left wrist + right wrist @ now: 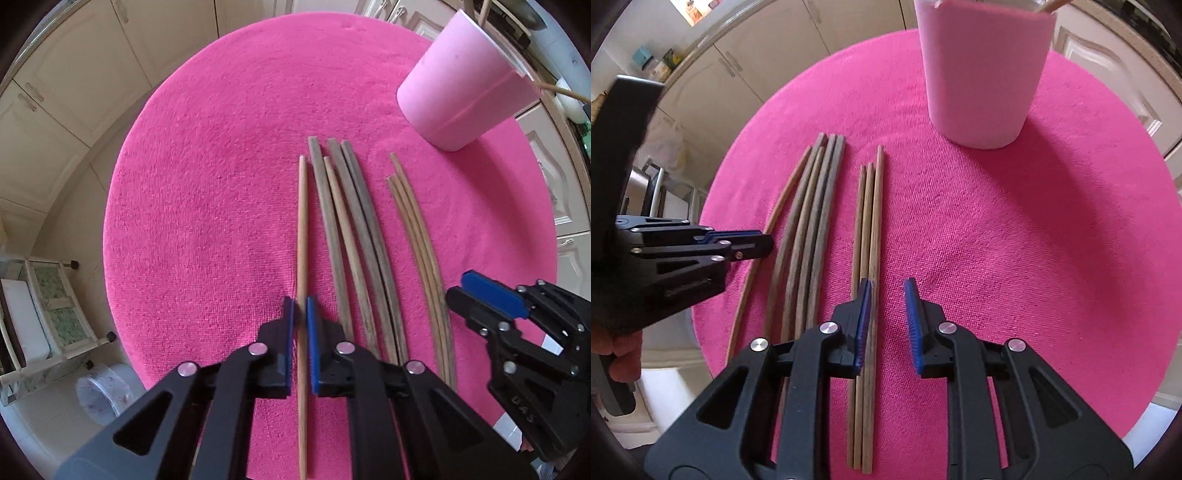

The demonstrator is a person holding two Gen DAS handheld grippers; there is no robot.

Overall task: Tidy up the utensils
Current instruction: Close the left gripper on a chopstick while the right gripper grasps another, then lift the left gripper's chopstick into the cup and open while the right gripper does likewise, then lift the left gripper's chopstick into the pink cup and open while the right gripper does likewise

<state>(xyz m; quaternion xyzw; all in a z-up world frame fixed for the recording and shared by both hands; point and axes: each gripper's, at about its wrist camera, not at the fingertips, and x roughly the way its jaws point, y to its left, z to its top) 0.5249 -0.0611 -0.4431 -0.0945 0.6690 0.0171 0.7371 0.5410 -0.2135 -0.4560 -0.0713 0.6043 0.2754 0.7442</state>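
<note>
Left gripper [300, 310] nearest the lens, pointing straight down over pink cloth [221, 221]; blue pads [312, 347] drawn together on a single light wooden chopstick [303, 229], which runs between them and on toward the far edge. Grip reads as clamped. Just right of that stick: bundle of grey-brown chopsticks [354, 229], four or five, count unclear where they overlap. Further right, well apart from bundle: three thin tan chopsticks [421, 236], lying side by side, touching. Pink cup [465, 88] upright at far right of cloth, stick ends showing above rim. Right gripper [886, 295] over near end of thin tan chopsticks [868, 258]; jaws apart, nothing pinched; left blue pad [862, 325] lying above or against rightmost stick of the trio, right pad over bare cloth [1034, 258]. Contact with stick not resolvable from this angle. Same gripper seen from left wrist view [480, 291] at right edge, tips just beside the tan trio. Left gripper seen from right wrist view [750, 243] side-on, on the light stick [753, 277]. Fingers of a hand [624, 354] on its handle at lower left. Cream cabinet doors [74, 92] behind table.
</note>
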